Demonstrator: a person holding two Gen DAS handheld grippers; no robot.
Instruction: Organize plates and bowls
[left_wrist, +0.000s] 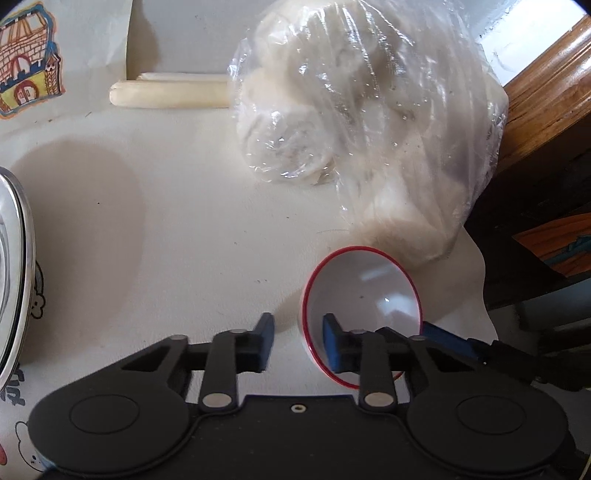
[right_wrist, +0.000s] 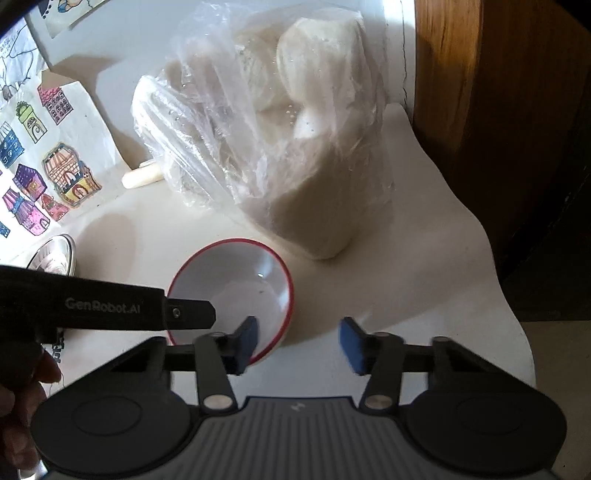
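Left wrist view: a white table (left_wrist: 177, 206) carries a large clear plastic bag of pale buns (left_wrist: 362, 110), leaning near a wooden frame (left_wrist: 546, 85) at the right. Just in front of the bag sits a white bowl with a red rim (left_wrist: 364, 291), upright. The left gripper (left_wrist: 297, 336) is spread, one pad inside the bowl, one outside its rim. The right gripper (right_wrist: 298, 341) is likewise spread, its left pad over the bowl's near edge.
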